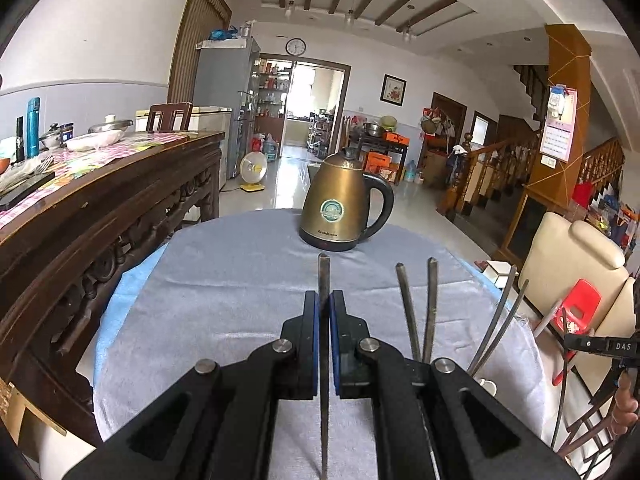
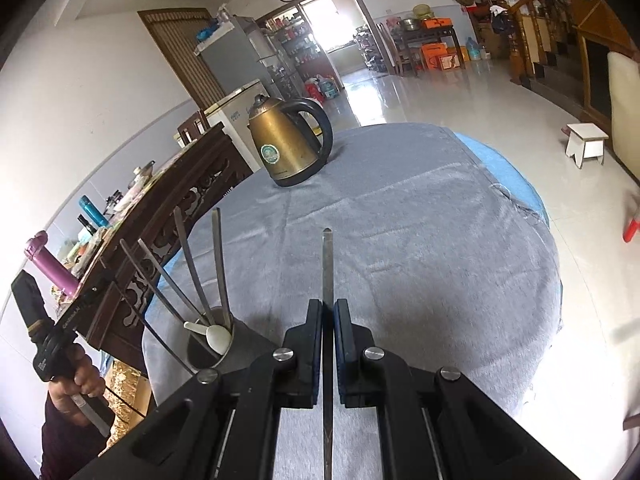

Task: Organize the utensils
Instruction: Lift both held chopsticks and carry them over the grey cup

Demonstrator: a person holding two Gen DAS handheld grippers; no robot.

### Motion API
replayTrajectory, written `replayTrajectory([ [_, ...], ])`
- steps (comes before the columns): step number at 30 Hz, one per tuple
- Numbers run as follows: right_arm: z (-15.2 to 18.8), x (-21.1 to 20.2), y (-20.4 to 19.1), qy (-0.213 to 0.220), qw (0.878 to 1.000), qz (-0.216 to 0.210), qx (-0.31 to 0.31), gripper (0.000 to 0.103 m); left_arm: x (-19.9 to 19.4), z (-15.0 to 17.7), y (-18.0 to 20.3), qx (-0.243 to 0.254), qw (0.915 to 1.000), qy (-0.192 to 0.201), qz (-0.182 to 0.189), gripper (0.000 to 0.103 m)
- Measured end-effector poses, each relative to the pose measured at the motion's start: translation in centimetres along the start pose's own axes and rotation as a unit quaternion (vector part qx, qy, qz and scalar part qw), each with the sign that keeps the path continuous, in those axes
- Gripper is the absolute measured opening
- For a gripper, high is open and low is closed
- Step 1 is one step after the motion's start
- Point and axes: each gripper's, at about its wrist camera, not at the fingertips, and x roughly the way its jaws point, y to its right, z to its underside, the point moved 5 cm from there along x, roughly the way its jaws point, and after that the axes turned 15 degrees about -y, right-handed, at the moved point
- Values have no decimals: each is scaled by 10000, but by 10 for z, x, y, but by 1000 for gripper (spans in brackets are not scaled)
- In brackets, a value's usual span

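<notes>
Left gripper (image 1: 324, 300) clamped on metal chopstick (image 1: 323, 276), tip toward kettle (image 1: 344, 204). Right gripper (image 2: 328, 308) clamped on second chopstick (image 2: 327, 260), tip over grey cloth (image 2: 420, 240). Utensil cup (image 2: 218, 344) near table's left edge holds more chopsticks (image 2: 218, 256), white spoon (image 2: 218, 336). Kettle at far side of table.
</notes>
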Motion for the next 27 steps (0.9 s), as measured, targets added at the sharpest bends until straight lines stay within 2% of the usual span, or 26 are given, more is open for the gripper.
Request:
replayTrajectory([
  [8,-1,2,5,45,9996,-275,101,7,-15,-6,12,40,9999,128,6,5],
  [17,-7,2,-15,436,9973,-593,85,7,-44,-7,19,-125,9990,421,111,5],
  [22,-13,-10,-31,924,9928,-762,-1,7,-52,-9,29,-131,9982,525,249,5],
  [27,-17,-35,-58,1616,9836,-747,-274,7,-63,-17,41,-72,9967,664,458,5],
])
